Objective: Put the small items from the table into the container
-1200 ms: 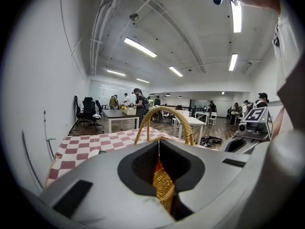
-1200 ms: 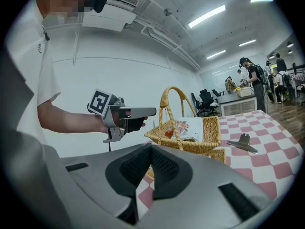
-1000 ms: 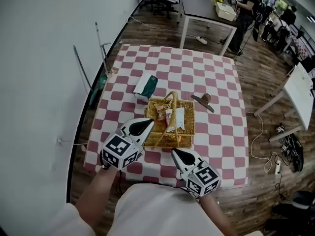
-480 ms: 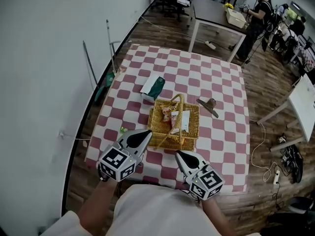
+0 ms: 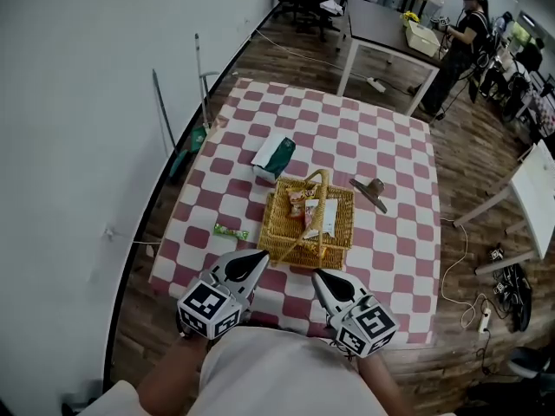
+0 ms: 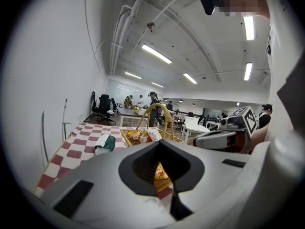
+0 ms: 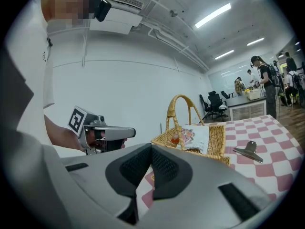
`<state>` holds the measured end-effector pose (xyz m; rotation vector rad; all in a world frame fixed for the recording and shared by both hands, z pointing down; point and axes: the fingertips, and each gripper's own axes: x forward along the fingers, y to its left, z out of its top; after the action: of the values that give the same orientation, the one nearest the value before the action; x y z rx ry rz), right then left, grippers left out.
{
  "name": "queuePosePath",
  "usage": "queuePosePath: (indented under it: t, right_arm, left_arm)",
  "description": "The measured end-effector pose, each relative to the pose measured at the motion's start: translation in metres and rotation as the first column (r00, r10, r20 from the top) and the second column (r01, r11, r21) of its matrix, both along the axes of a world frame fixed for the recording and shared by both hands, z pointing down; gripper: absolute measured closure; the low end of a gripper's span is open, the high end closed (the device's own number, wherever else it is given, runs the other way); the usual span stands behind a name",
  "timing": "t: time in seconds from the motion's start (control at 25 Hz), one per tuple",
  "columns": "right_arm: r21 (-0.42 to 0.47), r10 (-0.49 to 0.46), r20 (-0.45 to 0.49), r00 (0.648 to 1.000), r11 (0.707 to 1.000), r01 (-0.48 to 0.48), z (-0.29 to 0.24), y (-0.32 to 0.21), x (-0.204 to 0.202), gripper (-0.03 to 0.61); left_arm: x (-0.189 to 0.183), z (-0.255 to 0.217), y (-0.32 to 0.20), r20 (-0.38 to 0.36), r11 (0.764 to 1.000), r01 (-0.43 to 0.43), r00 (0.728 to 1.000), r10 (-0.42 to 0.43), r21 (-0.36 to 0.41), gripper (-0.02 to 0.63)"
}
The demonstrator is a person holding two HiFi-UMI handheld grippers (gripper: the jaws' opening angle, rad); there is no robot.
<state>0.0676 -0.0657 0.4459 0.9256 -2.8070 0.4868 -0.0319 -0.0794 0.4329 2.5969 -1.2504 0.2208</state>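
Green stick now shows ahead of my withdrawn left tool; it and right tool shut, empty; stick's probably next.

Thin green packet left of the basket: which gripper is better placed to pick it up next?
Probably left. The thin green packet lies just ahead of the left gripper, on its side of the basket; the right gripper must cross over.

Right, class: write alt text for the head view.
A wicker basket of snack packets sits on a checked table, with a green-and-white packet, a green stick and a clip lying around it. The left gripper and right gripper hover shut nearest the viewer.
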Motion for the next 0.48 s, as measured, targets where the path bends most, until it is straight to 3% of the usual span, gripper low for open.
queuePosePath:
  t: [0.48]
  right_arm:
    - [0.005, 0.000, 0.005, 1.000, 1.000, 0.000, -0.006, 0.000, -0.003, 0.571]
  left_arm:
    - [-0.022, 0.007, 0.004, 0.013, 0.999, 0.046, 0.999, -0.046, -0.002, 0.624]
